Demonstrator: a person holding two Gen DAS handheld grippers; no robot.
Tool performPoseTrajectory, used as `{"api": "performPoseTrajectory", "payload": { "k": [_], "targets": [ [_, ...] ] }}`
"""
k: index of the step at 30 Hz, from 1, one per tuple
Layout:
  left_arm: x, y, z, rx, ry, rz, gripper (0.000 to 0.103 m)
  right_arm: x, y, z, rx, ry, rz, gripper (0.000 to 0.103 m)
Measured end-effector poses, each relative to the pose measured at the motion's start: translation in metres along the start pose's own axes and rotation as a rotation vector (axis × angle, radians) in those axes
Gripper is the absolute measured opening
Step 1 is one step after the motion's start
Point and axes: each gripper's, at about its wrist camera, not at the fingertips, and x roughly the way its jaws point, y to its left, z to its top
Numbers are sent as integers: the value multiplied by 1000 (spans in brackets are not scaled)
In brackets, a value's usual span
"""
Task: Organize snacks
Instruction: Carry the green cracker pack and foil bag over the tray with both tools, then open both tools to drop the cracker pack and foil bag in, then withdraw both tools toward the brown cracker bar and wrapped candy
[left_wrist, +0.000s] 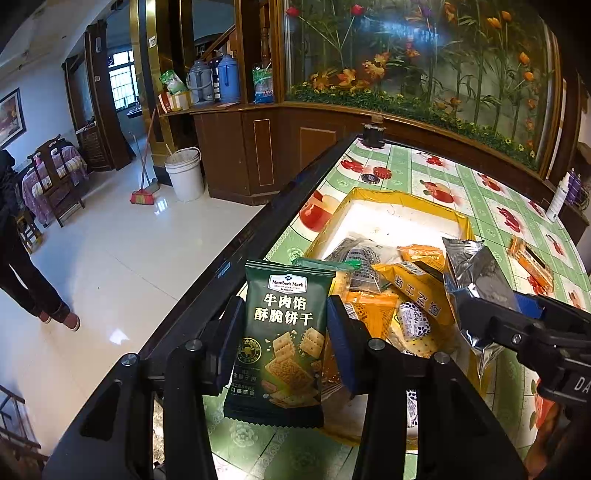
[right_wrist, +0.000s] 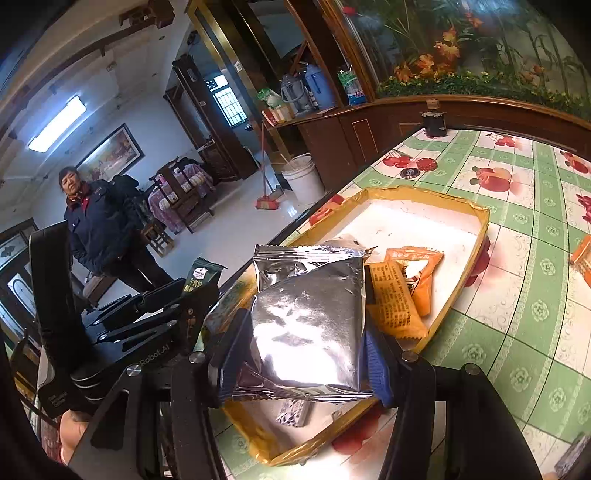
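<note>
I have the left gripper (left_wrist: 282, 332) clamped on a green cracker packet (left_wrist: 282, 332), held upright at the tray's near corner. My right gripper (right_wrist: 303, 350) pinches a silver packet (right_wrist: 310, 321) over the yellow-rimmed tray (right_wrist: 484, 225), where orange packets (right_wrist: 413, 280) already lie, so both look ready to drop in.

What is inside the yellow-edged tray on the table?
The tray holds orange snack packets and a small black-and-white packet, with bare white floor at its far end. The held silver packet hides part of the tray.
</note>
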Motion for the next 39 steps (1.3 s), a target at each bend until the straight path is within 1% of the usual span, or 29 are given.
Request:
{"api": "performPoseTrajectory", "payload": {
  "k": [10, 12, 13, 15, 16, 17, 18, 20, 21, 22, 29, 35, 39],
  "targets": [
    [26, -19, 4, 35, 49, -20, 43, 23, -25, 13, 10, 17, -80, 58],
    [29, -25, 3, 54, 57, -5, 43, 25, -27, 15, 9, 19, -86, 58],
    [30, -28, 2, 65, 65, 4, 43, 26, -28, 17, 7, 21, -91, 60],
    [31, -30, 0, 83, 65, 27, 46, 28, -28, 18, 4, 22, -101, 60],
    [30, -32, -1, 89, 64, 32, 49, 29, -29, 18, 4, 21, -105, 62],
    [28, -32, -2, 90, 59, 31, 55, 29, -29, 18, 6, 21, -107, 64],
    [25, -31, -3, 88, 51, 33, 60, 29, -30, 18, 8, 19, -106, 66],
    [17, -30, -4, 86, 22, 49, 77, 25, -31, 18, 15, 3, -102, 76],
    [13, -29, -3, 87, 7, 58, 79, 22, -31, 18, 18, -3, -104, 78],
    [10, -28, -3, 88, -3, 63, 80, 18, -31, 18, 21, -12, -105, 80],
    [-14, -29, -2, 91, -43, 56, 80, -15, -28, 19, 49, -74, -88, 85],
    [-31, -37, -1, 105, -72, 47, 80, -42, -29, 13, 63, -104, -83, 85],
    [-40, -41, -1, 106, -84, 38, 81, -66, -35, 3, 76, -132, -100, 85]
  ]
}}
